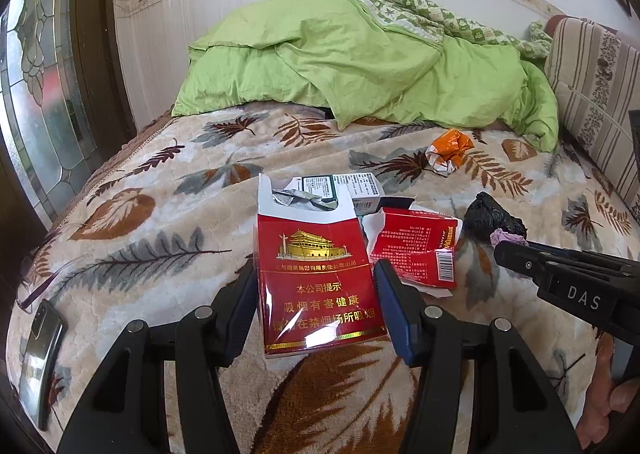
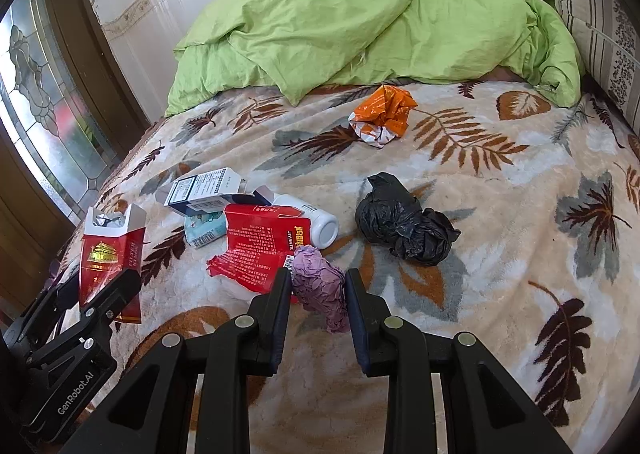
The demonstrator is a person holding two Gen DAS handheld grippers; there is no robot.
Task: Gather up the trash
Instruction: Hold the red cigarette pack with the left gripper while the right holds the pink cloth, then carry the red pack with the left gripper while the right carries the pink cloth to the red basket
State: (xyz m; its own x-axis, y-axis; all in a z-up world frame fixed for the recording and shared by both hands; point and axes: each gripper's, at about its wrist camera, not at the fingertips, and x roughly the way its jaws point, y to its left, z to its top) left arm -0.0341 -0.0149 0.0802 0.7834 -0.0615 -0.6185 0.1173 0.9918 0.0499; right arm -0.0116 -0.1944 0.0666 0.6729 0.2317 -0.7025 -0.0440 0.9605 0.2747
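Trash lies scattered over the leaf-patterned blanket [image 1: 168,173]. Left wrist view: the left gripper [image 1: 316,282] clamps an upright red cigarette pack [image 1: 320,274] at centre; a torn red carton [image 1: 416,250] sits at three o'clock of it, an orange wrapper [image 1: 448,151] toward one o'clock. Right wrist view: the right gripper [image 2: 318,290] pinches a crumpled purple paper wad [image 2: 320,286]; a black plastic bag [image 2: 404,219] lies at one o'clock, a white bottle [image 2: 316,221] at twelve.
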